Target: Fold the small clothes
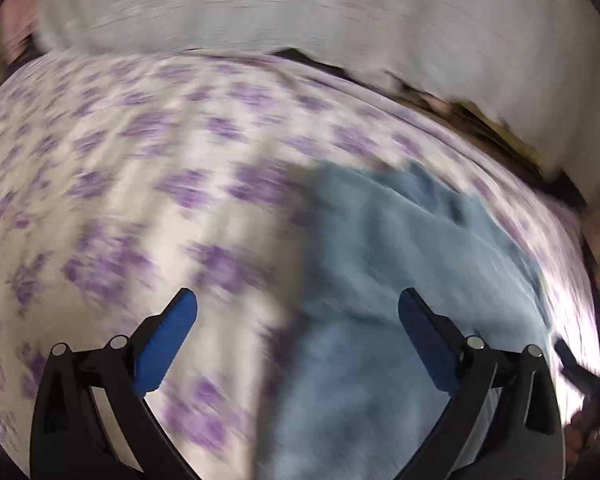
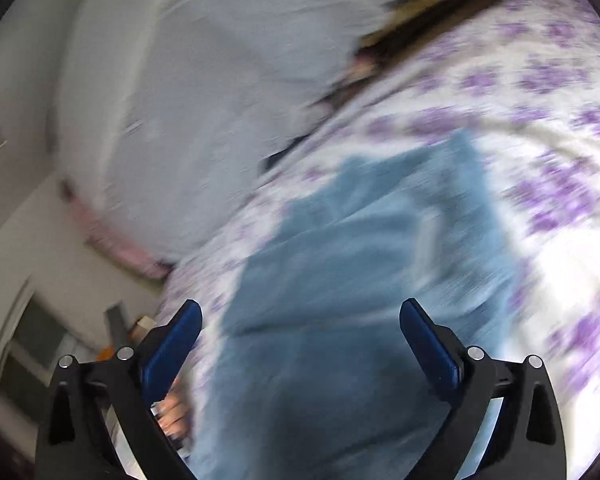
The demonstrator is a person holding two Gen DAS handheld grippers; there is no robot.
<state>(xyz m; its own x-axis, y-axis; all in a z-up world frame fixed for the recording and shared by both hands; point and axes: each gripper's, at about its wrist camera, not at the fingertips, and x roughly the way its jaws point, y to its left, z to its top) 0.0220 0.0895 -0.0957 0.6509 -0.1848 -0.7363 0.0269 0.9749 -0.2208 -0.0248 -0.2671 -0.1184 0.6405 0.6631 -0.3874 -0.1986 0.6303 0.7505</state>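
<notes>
a floral sheet (image 1: 120, 184) covers the bed, with a white pillow (image 1: 300, 4) at its far edge. a blue garment (image 1: 400, 280) lies flat on the sheet. the left gripper (image 1: 298, 336) and the right gripper (image 2: 300, 340) hang over it, jaws spread wide, holding nothing. both views are blurred.

A white bedsheet (image 1: 112, 184) printed with blurred purple flowers fills the left wrist view from 7 o'clock round to 3 o'clock, and a pale grey pillow or bedding (image 1: 300, 4) lies across 12 o'clock with a dark gap (image 1: 480, 120) below it at 2 o'clock. In the right wrist view the pale bedding (image 2: 204, 92) sits at 10 o'clock, a pink edge (image 2: 116, 244) shows at 9 o'clock, and a white wall (image 2: 36, 252) with blurred small items (image 2: 136, 328) is at 8 o'clock.
</notes>
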